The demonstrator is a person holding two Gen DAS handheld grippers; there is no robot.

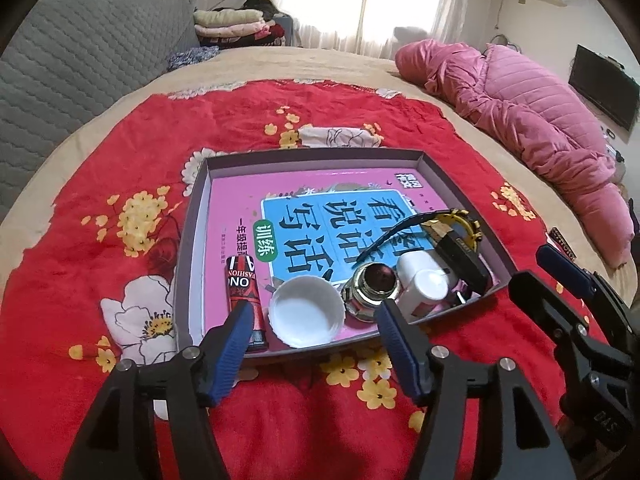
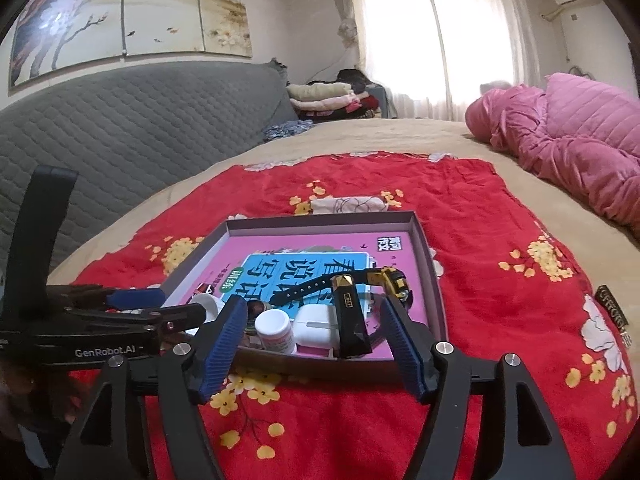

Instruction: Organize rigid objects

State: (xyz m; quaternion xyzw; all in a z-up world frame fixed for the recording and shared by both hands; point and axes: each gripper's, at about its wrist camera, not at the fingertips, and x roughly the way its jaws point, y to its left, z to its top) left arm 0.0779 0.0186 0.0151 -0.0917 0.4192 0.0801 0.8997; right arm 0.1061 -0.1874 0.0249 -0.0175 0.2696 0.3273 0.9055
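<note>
Both blue-padded grippers, left (image 1: 314,334) and right (image 2: 314,330), hover spread and empty before the shallow grey cardboard tray (image 1: 196,216) holding a white ceramic bowl (image 1: 306,312).

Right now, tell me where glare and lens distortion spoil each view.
Left wrist view: the window is blown out white; the fisheye bows the tray edges, and dark vignette fills the corners. Right wrist view: the window is likewise overexposed, the bed edge curves, but the watch stays legible.

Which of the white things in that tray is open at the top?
The white bowl, at the tray's near edge beside the red lighter. You can see into it; the white bottle wears a cap.
</note>
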